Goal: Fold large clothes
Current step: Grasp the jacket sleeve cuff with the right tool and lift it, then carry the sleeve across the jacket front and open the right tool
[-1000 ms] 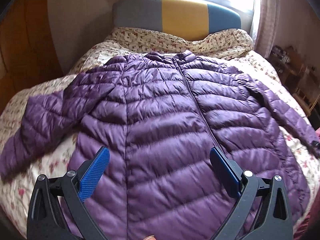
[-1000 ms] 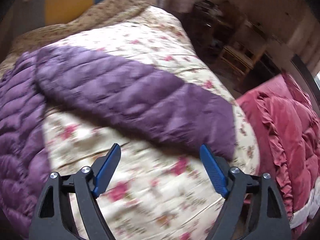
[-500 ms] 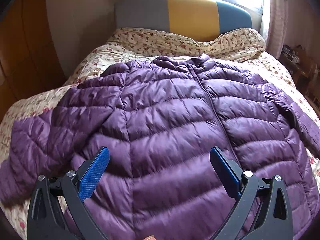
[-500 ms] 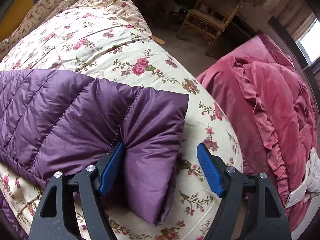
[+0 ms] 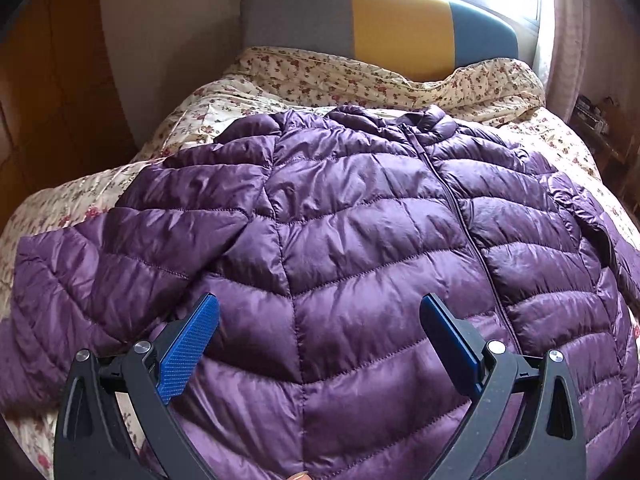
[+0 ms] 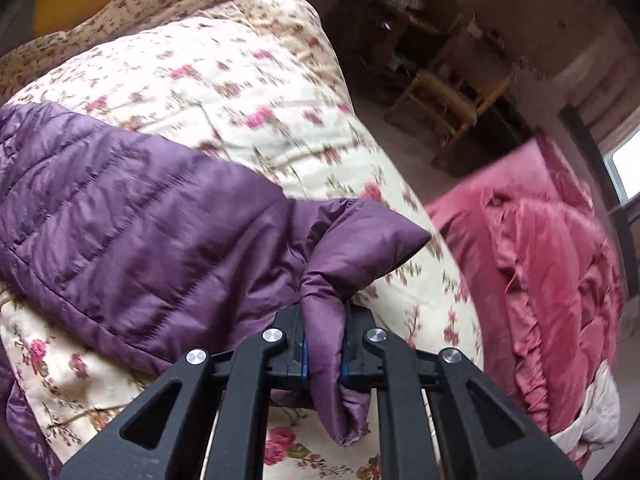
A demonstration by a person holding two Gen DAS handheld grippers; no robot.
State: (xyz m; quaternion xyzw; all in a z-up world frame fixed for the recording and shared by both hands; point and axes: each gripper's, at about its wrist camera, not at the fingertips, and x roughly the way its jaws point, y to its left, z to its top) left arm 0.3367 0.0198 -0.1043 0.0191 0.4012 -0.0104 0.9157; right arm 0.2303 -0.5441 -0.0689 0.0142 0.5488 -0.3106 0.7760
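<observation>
On my left side, the purple jacket [image 5: 360, 248] lies flat on the flowered bedspread [image 5: 72, 196], front side up, with the zipper closed and the collar toward the headboard [image 5: 380, 28]. The left sleeve [image 5: 92, 264] is spread out to the side and nobody has folded it. My left gripper [image 5: 320, 336] hangs over the lower part of the jacket body with its jaws wide apart. Nothing is between them, and I cannot tell if the pads touch the cloth or not.

In the middle, I see no fold in the body of the jacket. The hem is below the edge of the picture, so I cannot say how it lies.

On my right side, the work begins. My right gripper [image 6: 323, 354] has just been closing its jaws, and now they are pressed together on the cuff of the right sleeve [image 6: 140, 216]. The cuff is bunched between the blue pads and its end hangs down under them. The rest of this sleeve lies stretched out on the bedspread, away from the body. Beyond the bed is a pink blanket [image 6: 540, 280].

So I judge that the task is at the very start: one sleeve is caught, nothing is folded. What remains is to bring both sleeves over the front and then to fold the body.
</observation>
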